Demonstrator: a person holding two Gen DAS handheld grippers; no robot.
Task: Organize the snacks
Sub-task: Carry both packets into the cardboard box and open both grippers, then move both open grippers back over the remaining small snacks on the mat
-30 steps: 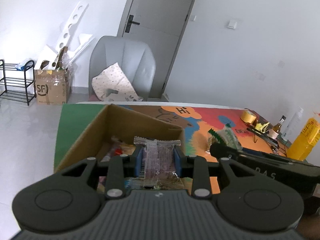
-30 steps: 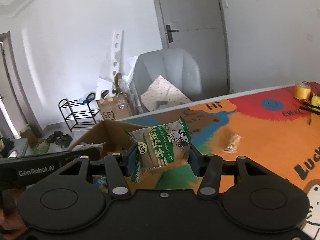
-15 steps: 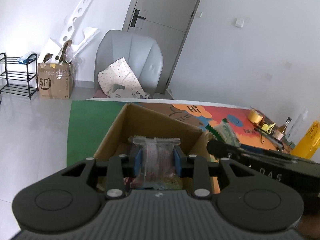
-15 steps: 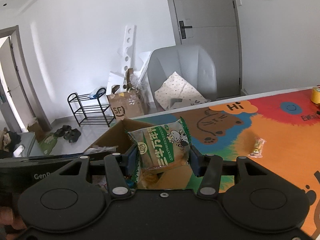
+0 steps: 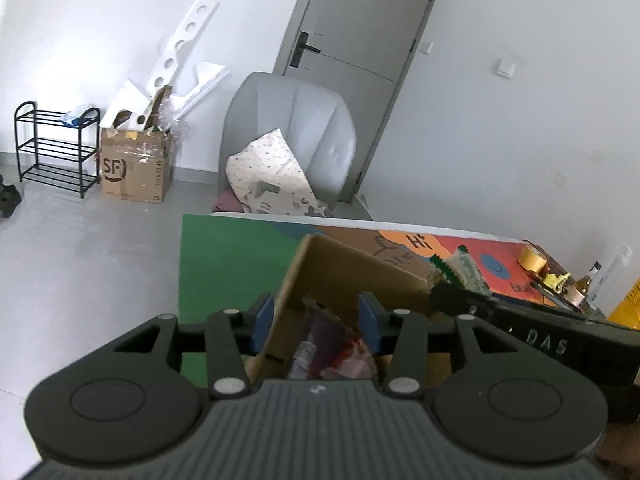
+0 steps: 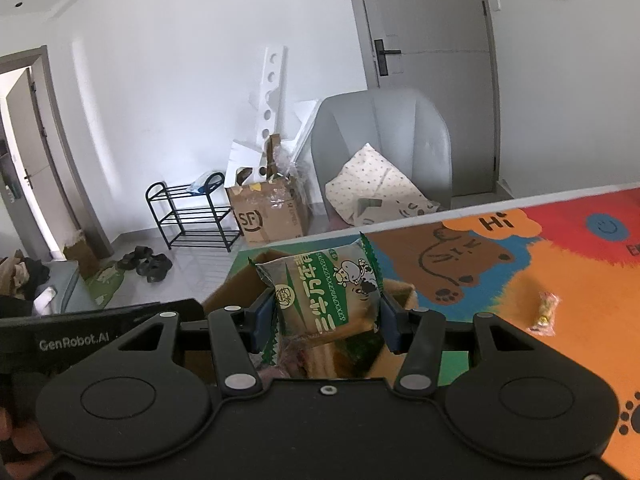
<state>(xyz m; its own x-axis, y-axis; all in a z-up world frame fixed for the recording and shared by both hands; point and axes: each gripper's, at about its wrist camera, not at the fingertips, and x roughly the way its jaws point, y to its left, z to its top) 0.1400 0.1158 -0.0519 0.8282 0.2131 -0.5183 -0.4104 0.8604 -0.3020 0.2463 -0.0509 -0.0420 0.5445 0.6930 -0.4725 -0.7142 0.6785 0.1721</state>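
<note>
My left gripper (image 5: 316, 322) is open and empty above the near left corner of a brown cardboard box (image 5: 348, 268). A clear snack packet (image 5: 320, 344) lies in the box below it, among other wrapped snacks. My right gripper (image 6: 326, 312) is shut on a green and white snack bag (image 6: 324, 292) with a cow on it, held above the same box (image 6: 232, 294). The green bag also shows in the left wrist view (image 5: 464, 270) at the box's right side. A small yellow wrapped snack (image 6: 546, 312) lies on the orange part of the mat.
The box stands on a colourful play mat (image 6: 520, 264) with a bear drawing. A grey chair with a cushion (image 5: 288, 148) stands past the table's far edge. A tape roll (image 5: 532, 259), small bottles (image 5: 588, 288) and a yellow container (image 5: 626, 304) sit at the far right.
My left gripper has opened and let the clear packet drop into the box, and it has shifted left. My right gripper has carried the green bag left, over the box.
</note>
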